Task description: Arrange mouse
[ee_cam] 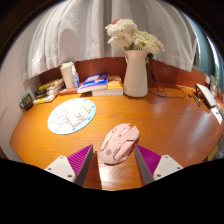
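A pale pink mouse (119,143) lies on the round wooden table (170,125), its rear end between the tips of my fingers and its front pointing away. A round light-blue mouse pad (72,116) with a drawing on it lies to the left, beyond the fingers. My gripper (114,158) is open. The magenta pads (80,160) stand on either side of the mouse, with a gap showing at each side. The mouse rests on the table.
A white vase (135,74) of pale flowers stands at the back of the table. Left of it lie stacked books (96,85), a white container (69,76) and small items (38,95). A cable (178,95) and a device (208,97) lie at the right.
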The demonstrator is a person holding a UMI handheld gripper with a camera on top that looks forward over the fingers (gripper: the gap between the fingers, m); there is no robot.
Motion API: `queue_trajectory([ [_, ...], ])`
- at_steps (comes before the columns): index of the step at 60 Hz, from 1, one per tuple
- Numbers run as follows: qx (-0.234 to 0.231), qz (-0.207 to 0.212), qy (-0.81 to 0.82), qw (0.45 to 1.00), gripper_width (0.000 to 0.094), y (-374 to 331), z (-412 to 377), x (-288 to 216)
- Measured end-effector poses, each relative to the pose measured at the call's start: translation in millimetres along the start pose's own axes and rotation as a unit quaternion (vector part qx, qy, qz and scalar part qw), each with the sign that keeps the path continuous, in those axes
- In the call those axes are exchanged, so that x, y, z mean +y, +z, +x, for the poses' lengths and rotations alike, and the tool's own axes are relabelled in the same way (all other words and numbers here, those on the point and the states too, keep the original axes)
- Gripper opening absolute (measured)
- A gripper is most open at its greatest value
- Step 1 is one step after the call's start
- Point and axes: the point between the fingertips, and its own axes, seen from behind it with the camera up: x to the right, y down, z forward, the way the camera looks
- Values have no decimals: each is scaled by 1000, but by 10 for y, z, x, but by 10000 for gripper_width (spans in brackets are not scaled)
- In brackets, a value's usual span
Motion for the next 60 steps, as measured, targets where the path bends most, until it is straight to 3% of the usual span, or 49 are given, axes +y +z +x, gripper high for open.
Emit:
queue_trajectory([
  [13,-17,-18,-2,1000,815,431,-40,-258],
  [16,-16,-19,-10,1000,764,499,-26,-289],
  [22,-1,-18,-26,1000,560,613,39,-363],
  [38,-5,-46,-26,999,408,751,35,-436],
  [42,-4,-59,-12,998,410,739,50,-552],
  [55,33,63,-11,997,411,224,-6,-2191],
  [60,27,102,-1,994,411,72,-273,-2763],
])
